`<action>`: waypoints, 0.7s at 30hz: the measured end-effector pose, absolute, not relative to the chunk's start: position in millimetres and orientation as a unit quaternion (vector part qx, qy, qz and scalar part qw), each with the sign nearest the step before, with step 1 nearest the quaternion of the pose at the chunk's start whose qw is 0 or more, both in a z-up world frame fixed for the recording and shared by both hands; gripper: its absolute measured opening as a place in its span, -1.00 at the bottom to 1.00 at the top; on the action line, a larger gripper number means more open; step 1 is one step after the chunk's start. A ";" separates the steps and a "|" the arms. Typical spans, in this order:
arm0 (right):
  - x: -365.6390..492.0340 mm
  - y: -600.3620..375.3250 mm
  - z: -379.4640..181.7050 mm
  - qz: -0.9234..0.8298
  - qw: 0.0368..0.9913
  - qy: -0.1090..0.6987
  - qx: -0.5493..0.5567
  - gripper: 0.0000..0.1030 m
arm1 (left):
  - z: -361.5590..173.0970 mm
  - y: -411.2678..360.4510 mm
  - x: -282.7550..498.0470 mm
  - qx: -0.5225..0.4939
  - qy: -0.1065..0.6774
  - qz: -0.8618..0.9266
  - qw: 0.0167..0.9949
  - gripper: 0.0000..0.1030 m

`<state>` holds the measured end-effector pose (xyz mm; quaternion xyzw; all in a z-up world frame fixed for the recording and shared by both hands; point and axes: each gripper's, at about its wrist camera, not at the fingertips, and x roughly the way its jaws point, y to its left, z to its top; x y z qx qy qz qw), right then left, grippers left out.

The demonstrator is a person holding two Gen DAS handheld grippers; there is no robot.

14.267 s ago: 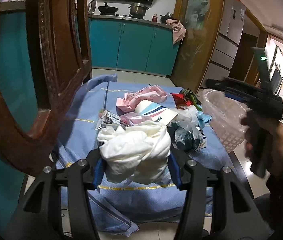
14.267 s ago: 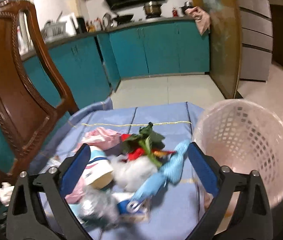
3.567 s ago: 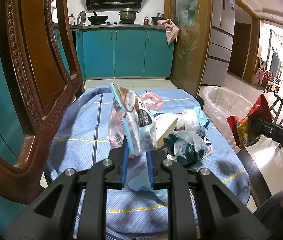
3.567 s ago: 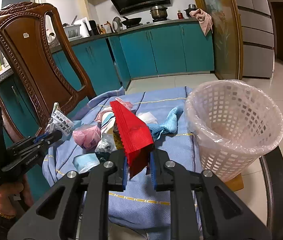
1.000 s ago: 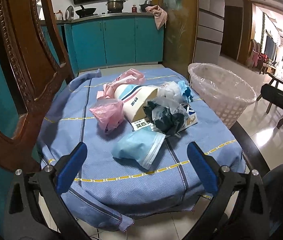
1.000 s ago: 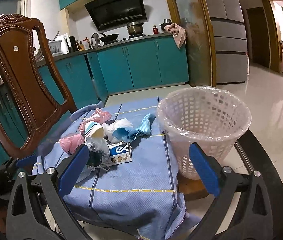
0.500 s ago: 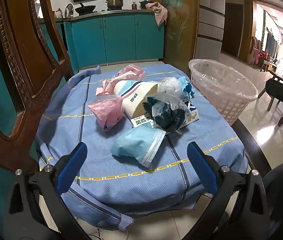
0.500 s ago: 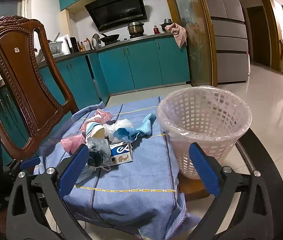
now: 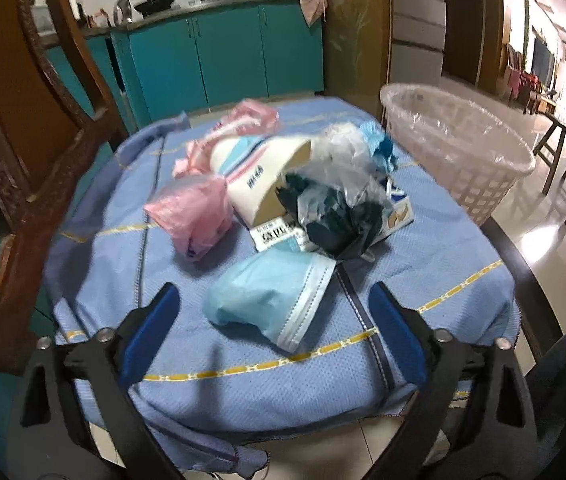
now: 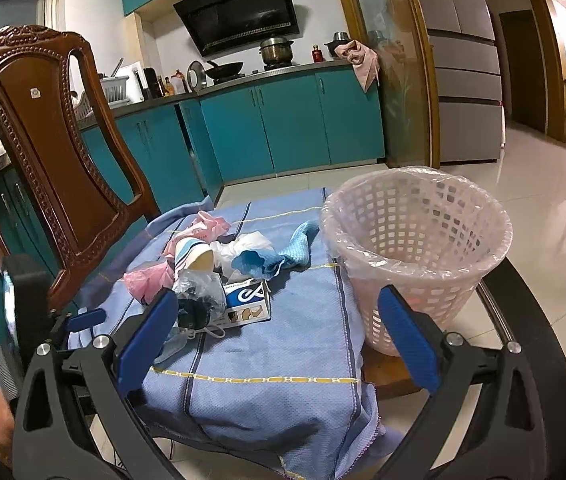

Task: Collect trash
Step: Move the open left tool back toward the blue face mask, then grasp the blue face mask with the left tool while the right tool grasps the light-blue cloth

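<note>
1. Since a second ago my left gripper has come in lower and closer over the blue face mask, and its fingers have just been closing a little; the mask lies between them, untouched, so they are wide and hold nothing.
2. Landmark is the white basket, lined with a clear bag and standing at the counter's edge, so that trash only has to cross a short gap.
3. Away from the basket, on the blue cloth, sits the remaining pile: pink bag, paper cup, dark bundle in clear plastic, small carton, light-blue cloth. The mask lies furthest from the basket, at the near edge.
4. I straddle the mask because it is flat and loose, apart from the heap; I judge a pinch from both sides will bunch it.
5. My right gripper hangs back beside the basket, fingers wide and empty, leaving the left room.
6. Risk, as I judge it: the mask may slide on the cloth.
</note>
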<state>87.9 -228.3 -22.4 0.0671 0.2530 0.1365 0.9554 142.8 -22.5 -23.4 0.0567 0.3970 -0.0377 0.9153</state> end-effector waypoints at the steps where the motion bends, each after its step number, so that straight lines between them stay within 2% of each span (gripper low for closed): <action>1: 92.5 -225.4 -22.8 0.141 0.955 0.255 0.064 0.90 | -27.7 -22.5 147.3 0.055 0.407 -0.039 0.911 0.60; 4: 113.6 -213.3 -26.8 0.155 0.948 0.275 0.046 0.90 | -39.8 -23.5 159.0 0.059 0.436 -0.043 0.897 0.23; 5: 124.4 -208.8 -28.5 0.162 0.943 0.285 0.047 0.90 | -42.3 -23.3 161.9 0.060 0.442 -0.044 0.894 0.02; 6: 131.9 -206.3 -29.6 0.166 0.941 0.291 0.050 0.90 | -43.4 -21.6 162.6 0.057 0.444 -0.046 0.893 -0.12; 8: 150.6 -199.7 -30.6 0.172 0.936 0.303 0.051 0.90 | -39.1 -15.0 160.8 0.034 0.440 -0.056 0.896 -0.69; 11: 177.4 -194.7 -34.8 0.179 0.928 0.321 0.067 0.90 | -24.9 -7.6 150.5 0.018 0.414 -0.068 0.908 -0.80; 17: 222.9 -206.1 -55.2 0.184 0.889 0.378 0.184 0.69 | 22.4 21.4 106.8 -0.028 0.285 -0.055 0.957 -0.80; 21: 250.9 -206.1 -68.4 0.153 0.875 0.408 0.209 0.34 | 44.4 34.5 86.7 -0.048 0.197 -0.027 0.979 -0.80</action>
